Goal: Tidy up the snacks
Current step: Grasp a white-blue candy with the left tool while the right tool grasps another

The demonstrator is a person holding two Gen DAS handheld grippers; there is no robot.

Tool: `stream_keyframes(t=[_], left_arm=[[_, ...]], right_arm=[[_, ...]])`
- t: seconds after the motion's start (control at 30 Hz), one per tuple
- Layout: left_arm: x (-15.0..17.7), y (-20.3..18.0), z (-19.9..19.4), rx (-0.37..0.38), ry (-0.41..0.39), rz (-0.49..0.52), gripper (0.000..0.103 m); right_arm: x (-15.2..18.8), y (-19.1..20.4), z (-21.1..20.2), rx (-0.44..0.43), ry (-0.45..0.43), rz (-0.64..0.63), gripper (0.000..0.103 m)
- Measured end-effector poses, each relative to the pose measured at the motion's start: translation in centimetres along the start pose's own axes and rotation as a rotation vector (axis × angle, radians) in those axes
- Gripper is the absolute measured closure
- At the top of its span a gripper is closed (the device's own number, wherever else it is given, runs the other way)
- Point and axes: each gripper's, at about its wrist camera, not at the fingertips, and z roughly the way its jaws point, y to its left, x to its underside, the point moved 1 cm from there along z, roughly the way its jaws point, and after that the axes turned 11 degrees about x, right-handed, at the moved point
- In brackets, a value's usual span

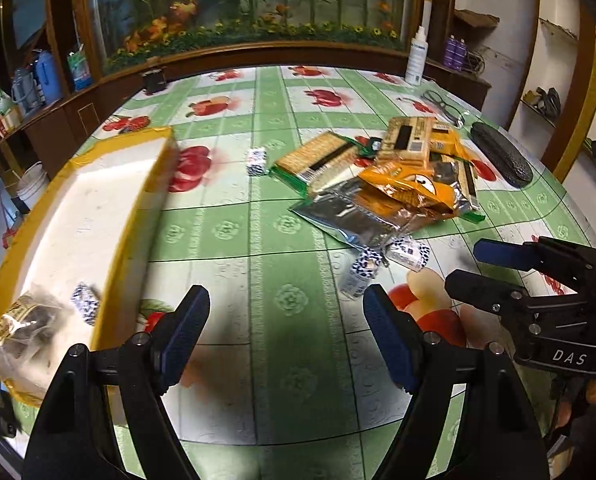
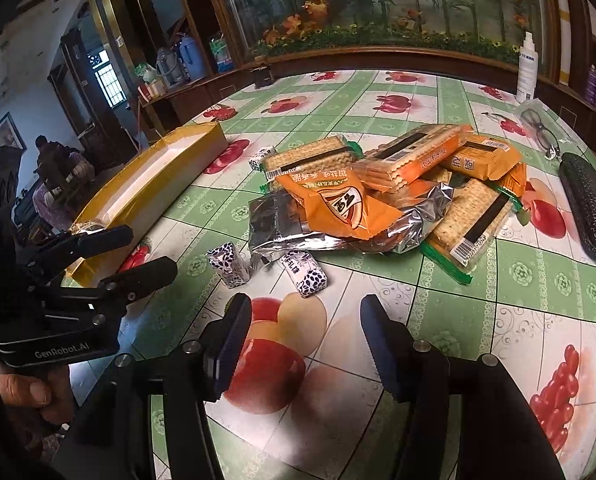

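A heap of snacks lies mid-table: an orange bag (image 2: 338, 204) on a silver foil bag (image 2: 281, 228), with cracker packs (image 2: 310, 156) around them. Two small blue-and-white candies (image 2: 229, 266) (image 2: 308, 276) lie just in front of the heap, and a third (image 1: 256, 162) sits apart. A yellow box (image 1: 97, 208) with a white inside stands at the left; it holds one candy (image 1: 85, 302) and a clear packet (image 1: 25, 320). My left gripper (image 1: 283, 300) is open over bare tablecloth beside the box. My right gripper (image 2: 305, 304) is open and empty, just short of the two candies.
A dark glasses case (image 2: 586, 208), a pair of glasses (image 2: 538, 130) and a white spray bottle (image 2: 526, 68) sit at the far right of the table. A wooden cabinet lines the far edge. A person (image 2: 53, 184) sits in the room beyond the box.
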Motion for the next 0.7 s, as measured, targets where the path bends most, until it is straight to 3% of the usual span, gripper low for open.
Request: stream_keyframes(t=[0.3,0.7], left_arm=[[-0.6,-1.3,2.9,0.062,0.050,0.027,0.024],[-1.7,-0.1,5.3,0.089,0.065,0.011,0.024]], right_arm=[[0.0,-1.2,0.6,-0.011,0.019,0.007,0.046],[-1.0,-0.9,2.4,-0.046,0.050,-0.018,0.057]])
